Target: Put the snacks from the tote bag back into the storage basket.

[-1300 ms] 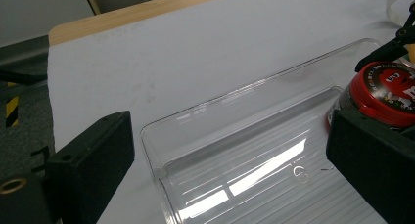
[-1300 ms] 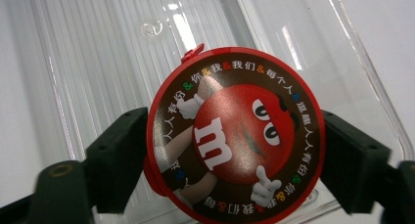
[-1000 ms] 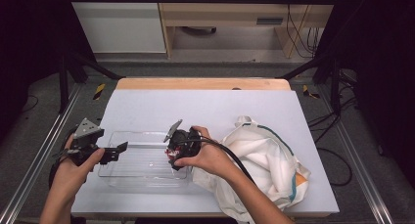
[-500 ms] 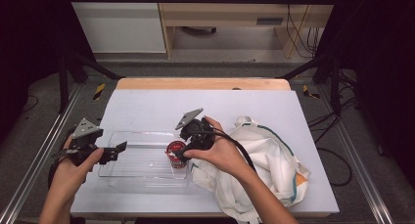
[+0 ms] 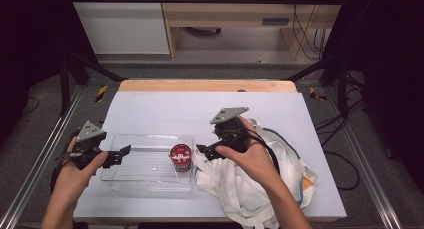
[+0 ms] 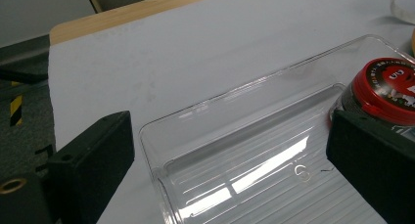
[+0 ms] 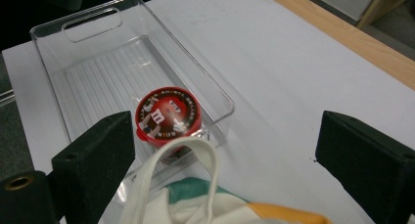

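A clear plastic tray [image 5: 145,169] lies at the table's front left. A short can with a red printed lid [image 5: 180,157] stands upright inside its right end. My left gripper [image 5: 119,155] is open at the tray's left end; in the left gripper view the tray's corner [image 6: 161,131] lies between its spread jaws, and the can [image 6: 386,89] is at the far right. My right gripper [image 5: 205,151] hangs open just right of the can, holding nothing. In the right gripper view the can [image 7: 168,116] and tray [image 7: 132,23] sit ahead of the open gripper [image 7: 227,145].
A crumpled white cloth bag [image 5: 250,186] with green and orange patches lies at the front right under my right hand, its strap [image 7: 195,150] looping over the tray's near edge. The white table top [image 5: 165,109] stretches back to a wooden far edge [image 5: 205,85].
My right gripper has let go of the red-lidded can in the tray, then lifted and drawn back to the right. The left gripper has stayed at the tray's left end.
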Motion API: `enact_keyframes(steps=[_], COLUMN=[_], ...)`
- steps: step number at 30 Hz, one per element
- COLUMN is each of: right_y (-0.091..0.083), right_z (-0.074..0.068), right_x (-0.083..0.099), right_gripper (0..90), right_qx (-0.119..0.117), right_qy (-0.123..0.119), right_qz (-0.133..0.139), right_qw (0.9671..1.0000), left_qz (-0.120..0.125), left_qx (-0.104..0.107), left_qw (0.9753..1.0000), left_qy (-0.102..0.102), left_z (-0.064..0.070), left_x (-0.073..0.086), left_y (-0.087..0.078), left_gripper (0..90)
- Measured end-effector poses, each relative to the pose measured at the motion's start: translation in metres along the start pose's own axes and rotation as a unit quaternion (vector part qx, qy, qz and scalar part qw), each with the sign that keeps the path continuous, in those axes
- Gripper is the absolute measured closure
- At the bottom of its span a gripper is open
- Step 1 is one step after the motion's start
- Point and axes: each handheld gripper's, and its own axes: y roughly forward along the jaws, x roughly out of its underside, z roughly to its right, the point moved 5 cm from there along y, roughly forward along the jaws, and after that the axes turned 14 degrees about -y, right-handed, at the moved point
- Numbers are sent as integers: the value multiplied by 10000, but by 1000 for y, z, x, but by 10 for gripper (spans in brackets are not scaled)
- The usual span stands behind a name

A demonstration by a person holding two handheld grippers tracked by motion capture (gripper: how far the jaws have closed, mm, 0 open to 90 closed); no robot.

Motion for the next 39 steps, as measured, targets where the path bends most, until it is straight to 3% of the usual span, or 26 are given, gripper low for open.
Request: enact_keyframes(steps=[4,7,16,20,31,39], right_y=[-18,-26,-61,-77,-111,-133], right_z=[3,9,23,32,57,72], right_x=[13,20,24,31,52,67], right_gripper=[81,78,76,74,65,63], right_qx=[402,553,957,1233,1637,1951], right_qy=[119,186,426,555,892,1104], right_qz=[-68,-211,72,49,172,276], right_qw=[9991,9981,9945,9908,9823,9742], left_qz=[11,20,94,138,304,402], left_qx=[-7,-18,3,-1,-46,-102], left_qw=[10000,10000,9999,9999,9994,9986], left_qy=[27,34,44,16,-148,-322], left_z=[1,1,3,1,-10,-21], left_x=[-1,-1,-3,-4,-7,-7], left_y=[-1,-1,-4,-6,-16,-22], left_gripper=[42,42,41,41,40,40])
